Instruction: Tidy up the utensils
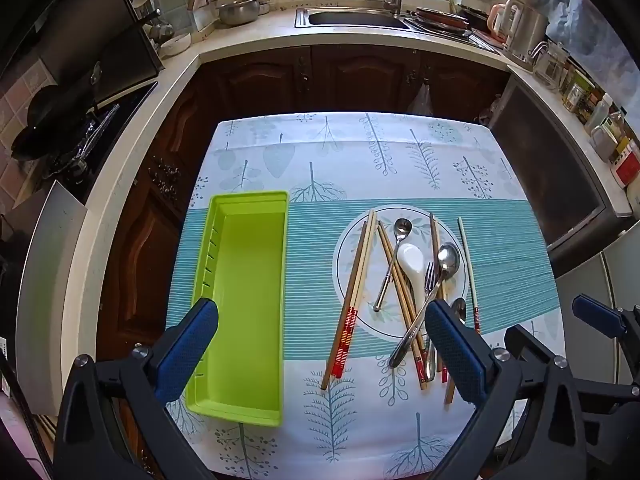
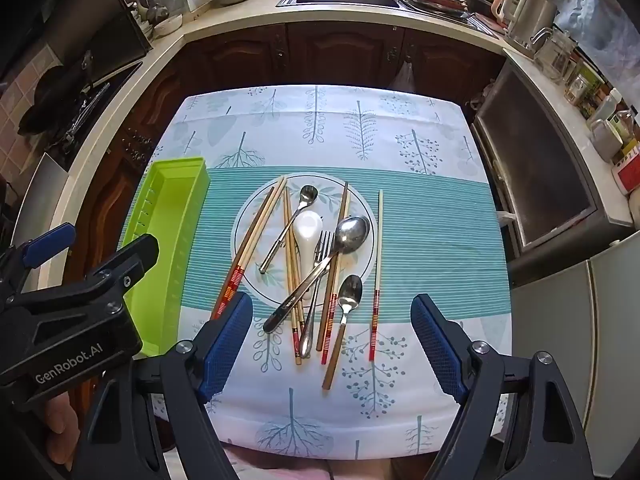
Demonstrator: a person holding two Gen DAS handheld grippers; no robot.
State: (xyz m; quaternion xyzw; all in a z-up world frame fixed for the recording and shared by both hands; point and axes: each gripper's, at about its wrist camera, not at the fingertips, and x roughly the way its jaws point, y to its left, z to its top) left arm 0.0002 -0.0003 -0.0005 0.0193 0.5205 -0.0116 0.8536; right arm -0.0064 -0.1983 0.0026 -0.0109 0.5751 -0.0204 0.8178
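Note:
A lime green utensil tray (image 1: 244,304) (image 2: 170,216) lies empty on the left of the patterned tablecloth. To its right a white plate (image 1: 352,276) (image 2: 362,210) carries a heap of utensils: several wooden chopsticks (image 1: 352,300) (image 2: 252,236), a white ceramic spoon (image 1: 412,264) (image 2: 307,232), a fork (image 2: 322,252), a large metal spoon (image 1: 446,260) (image 2: 352,232) and smaller metal spoons (image 2: 350,288). One pale chopstick (image 2: 378,256) lies right of the plate. My left gripper (image 1: 320,320) hovers open above the tray's near end. My right gripper (image 2: 332,312) hovers open above the utensil handles.
The small table (image 2: 440,140) stands inside a U-shaped kitchen counter with a sink (image 1: 356,18) at the back, a stove with pans (image 1: 60,128) on the left and a kettle, jars and bottles (image 1: 592,112) on the right. A hand (image 2: 60,420) shows at the lower left.

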